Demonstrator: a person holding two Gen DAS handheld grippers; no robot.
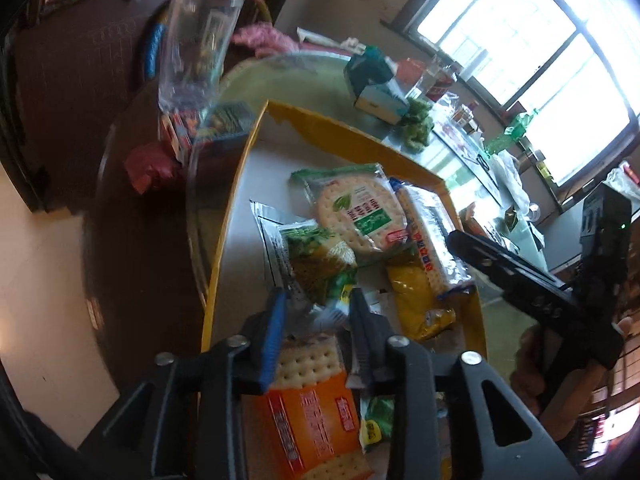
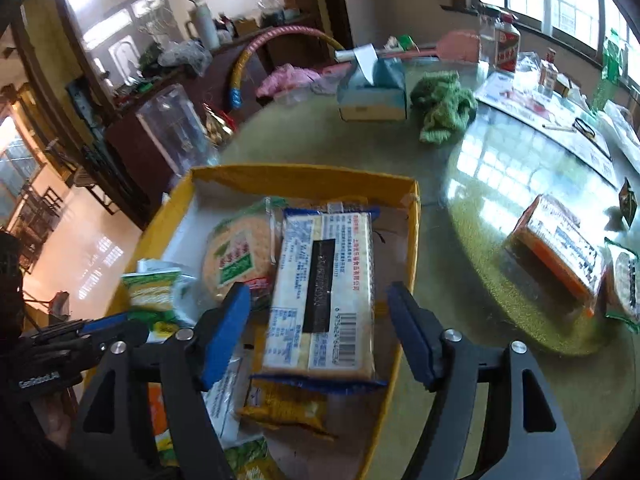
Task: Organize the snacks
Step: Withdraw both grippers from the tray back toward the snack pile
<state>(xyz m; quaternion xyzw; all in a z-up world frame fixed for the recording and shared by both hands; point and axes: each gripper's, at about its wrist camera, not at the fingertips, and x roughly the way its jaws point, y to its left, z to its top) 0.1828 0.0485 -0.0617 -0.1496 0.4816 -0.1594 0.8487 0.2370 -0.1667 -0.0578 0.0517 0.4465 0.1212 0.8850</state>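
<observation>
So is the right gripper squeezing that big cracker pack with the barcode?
Apart. The right wrist view shows the right gripper open, with a clear gap between each blue pad and the cracker pack, which lies in the yellow box.

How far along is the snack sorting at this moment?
Done: several packs lie in the yellow box, including the round cracker pack. In hand: nothing; the right gripper stands open around the blue-edged cracker pack, the left gripper open above the box. Left: the orange pack on the table.
</observation>
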